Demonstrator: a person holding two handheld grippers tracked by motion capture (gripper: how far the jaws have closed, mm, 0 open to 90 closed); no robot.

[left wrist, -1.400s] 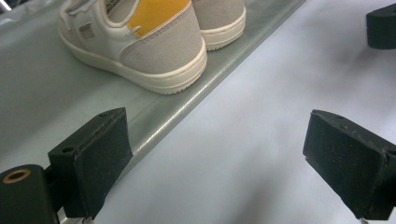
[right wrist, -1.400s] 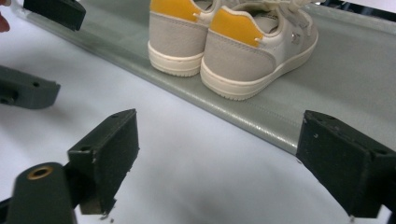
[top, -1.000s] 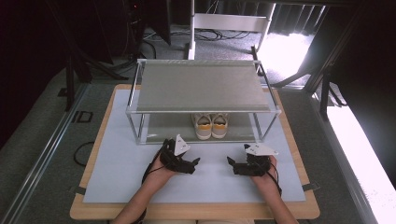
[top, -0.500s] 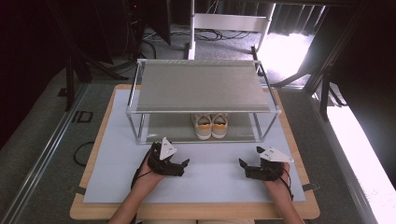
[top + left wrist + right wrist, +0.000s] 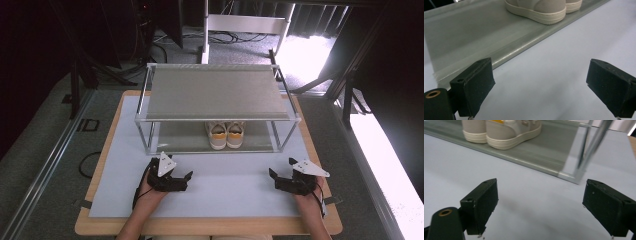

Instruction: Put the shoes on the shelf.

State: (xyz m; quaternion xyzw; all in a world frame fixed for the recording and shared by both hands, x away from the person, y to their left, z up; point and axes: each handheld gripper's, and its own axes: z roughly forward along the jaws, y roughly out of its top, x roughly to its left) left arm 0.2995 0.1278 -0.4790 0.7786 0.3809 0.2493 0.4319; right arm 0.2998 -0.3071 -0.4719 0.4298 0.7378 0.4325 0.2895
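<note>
High view: shoes (image 5: 226, 135) side by side on lower shelf of rack (image 5: 216, 91), rack on grey mat (image 5: 220, 187). Left gripper (image 5: 186, 177) and right gripper (image 5: 273, 176) low over mat, well apart, in front of rack, both holding nothing.

Left gripper view: jaws spread wide, only mat between; shoe heels (image 5: 541, 11) on shelf beyond.

Right gripper view: jaws wide apart, nothing gripped; shoes (image 5: 504, 131) on shelf ahead, rack leg (image 5: 590, 145) at right.

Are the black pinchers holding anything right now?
No. The left gripper and right gripper both have open jaws with nothing between them. The shoes sit untouched on the rack.
</note>
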